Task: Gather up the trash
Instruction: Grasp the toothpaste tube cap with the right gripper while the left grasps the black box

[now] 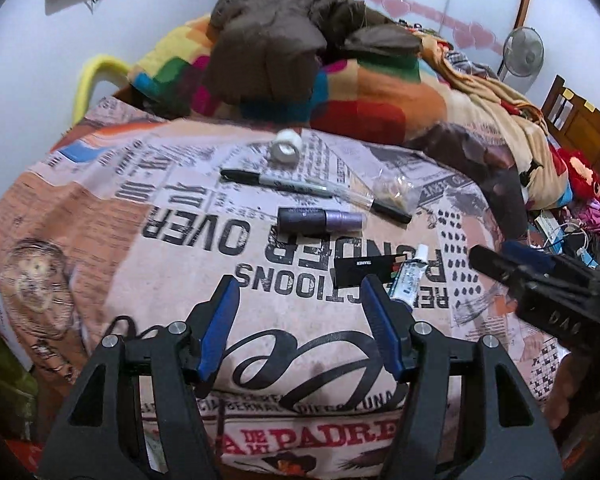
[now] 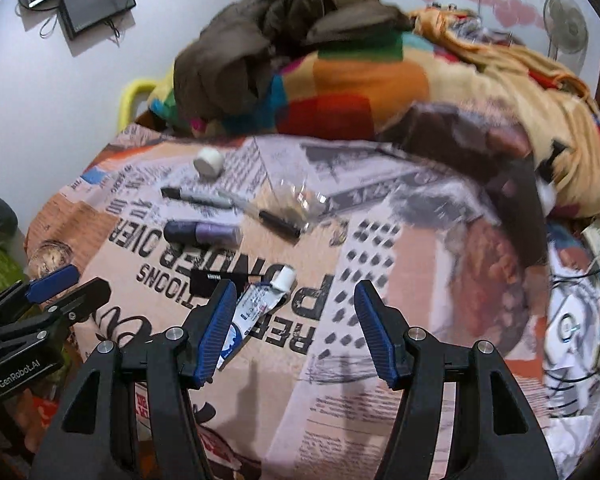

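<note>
Bedroom, white walls, wall-mounted screen, standing fan at far right. The bed (image 1: 100,208) is covered with a newspaper-print sheet; a heap of bright blankets (image 1: 364,92) and a brown jacket (image 1: 272,44) sits at its far side.

Items lie loose on the sheet: a white tape roll (image 1: 286,145) farthest off, a black marker (image 1: 276,183) nearer, a purple cylinder (image 1: 320,220) nearer again, a crumpled clear plastic bag (image 1: 394,192) to their right, touching a second dark pen (image 1: 390,212). Closest in are a small black card (image 1: 366,270) and a squeezed white tube (image 2: 256,306).

Left tool (image 1: 298,328): fingers spread, nothing between them, hovering above the sheet. Right tool (image 2: 296,330): also spread, empty; the tube's flattened end runs just beside or under its left pad (image 2: 216,332), contact uncertain.

Likely trash: tube and plastic bag. No bin visible.

Tube's long axis runs diagonally, cap toward the far right, crimped tail toward the right tool. Marker and cylinder lie roughly crosswise to the view.

Risks, as judged:
- Soft bedding gives under pressure, so a tool closing on the flat tube could pinch sheet with it.
- Tube lies off-centre of the right tool; closing now would probably miss or nudge it.
- Thin bag may slip or drag the pen along.
- Right view is blurred, so positions are approximate.
</note>
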